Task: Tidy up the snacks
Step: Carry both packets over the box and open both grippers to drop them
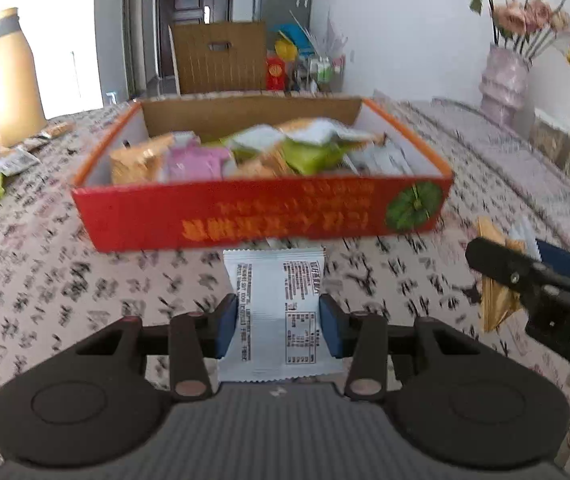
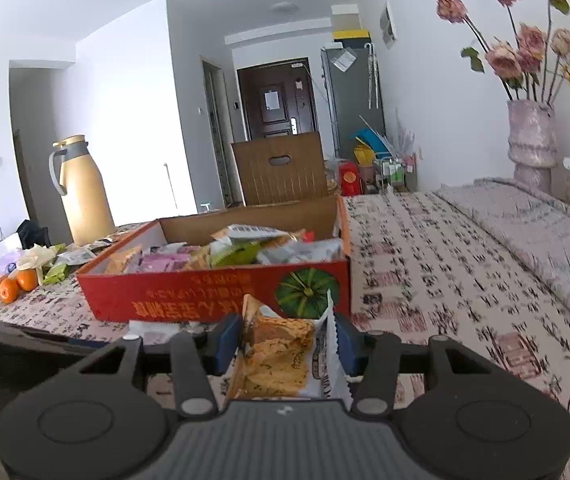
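Observation:
A red cardboard box (image 1: 245, 220) stands on the patterned tablecloth, holding several snack packets (image 1: 245, 152) in orange, pink, green and white. Just in front of its near wall my left gripper (image 1: 277, 308) is shut on a white snack packet (image 1: 275, 280), a blue pad pressing each side. At the right edge of the left wrist view, my right gripper (image 1: 525, 276) grips an orange packet (image 1: 493, 304). In the right wrist view, that right gripper (image 2: 287, 336) is shut on the orange snack packet (image 2: 277, 364), close to the box (image 2: 205, 296) and its pumpkin picture.
A tan thermos jug (image 1: 9, 80) stands at the far left of the table. Loose wrappers (image 1: 5, 168) and oranges (image 2: 17, 284) lie near it. A pink vase of flowers (image 1: 505, 80) is at the far right. A brown carton (image 1: 221, 56) stands behind the table.

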